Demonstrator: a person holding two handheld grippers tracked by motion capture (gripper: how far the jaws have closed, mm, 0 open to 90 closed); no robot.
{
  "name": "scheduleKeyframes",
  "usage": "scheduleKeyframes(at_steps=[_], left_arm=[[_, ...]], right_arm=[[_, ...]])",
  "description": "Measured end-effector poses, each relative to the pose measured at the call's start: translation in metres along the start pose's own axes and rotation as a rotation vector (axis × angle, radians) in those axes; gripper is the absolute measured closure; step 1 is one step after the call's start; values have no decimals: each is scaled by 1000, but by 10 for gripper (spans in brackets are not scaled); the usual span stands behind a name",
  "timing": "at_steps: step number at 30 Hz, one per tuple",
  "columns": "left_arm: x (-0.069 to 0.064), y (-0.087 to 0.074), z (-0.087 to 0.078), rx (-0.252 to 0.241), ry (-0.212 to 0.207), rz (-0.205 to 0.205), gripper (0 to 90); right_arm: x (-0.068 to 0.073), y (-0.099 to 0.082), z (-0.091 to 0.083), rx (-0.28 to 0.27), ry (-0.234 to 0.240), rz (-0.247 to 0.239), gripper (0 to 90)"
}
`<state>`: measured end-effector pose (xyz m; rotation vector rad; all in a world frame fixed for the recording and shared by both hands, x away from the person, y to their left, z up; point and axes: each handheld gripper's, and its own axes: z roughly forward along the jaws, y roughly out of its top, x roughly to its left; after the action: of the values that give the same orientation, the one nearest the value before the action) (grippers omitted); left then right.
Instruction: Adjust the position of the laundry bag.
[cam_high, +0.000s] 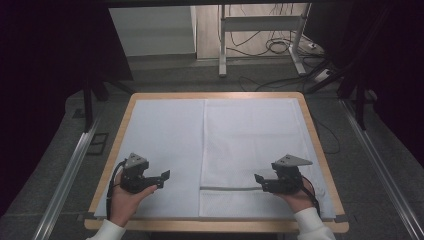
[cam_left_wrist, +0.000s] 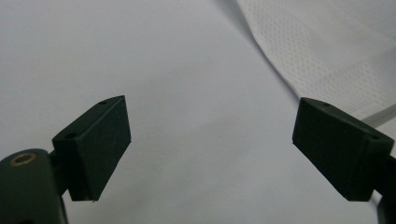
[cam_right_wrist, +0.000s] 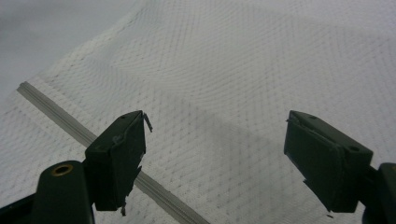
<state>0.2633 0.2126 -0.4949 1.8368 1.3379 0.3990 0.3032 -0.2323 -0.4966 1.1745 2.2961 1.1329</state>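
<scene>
A white mesh bag lies flat on the right half of the table, with a grey zipper strip running across its near end. My left gripper hovers over the plain white cover left of the bag, jaws open and empty. In the left gripper view, the left gripper has the bag's edge beyond its right jaw. My right gripper sits over the bag's near right part, open, by the strip's right end. In the right gripper view, the right gripper has mesh under it and the strip passing by its left jaw.
The wooden table rim frames the cover. Metal rails run along the floor on both sides. A desk frame and loose cables stand behind the table, with dark curtains at both sides.
</scene>
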Motion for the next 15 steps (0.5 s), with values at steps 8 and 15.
scheduleKeyframes(at_steps=[8,15], left_arm=[[-8,2,4,29,-25,22,103],[-1,4,1,43,-20,-19,110]], right_arm=[[0,-3,-4,-4,8,-32,206],[-6,-7,-8,-5,-6,-6,208]])
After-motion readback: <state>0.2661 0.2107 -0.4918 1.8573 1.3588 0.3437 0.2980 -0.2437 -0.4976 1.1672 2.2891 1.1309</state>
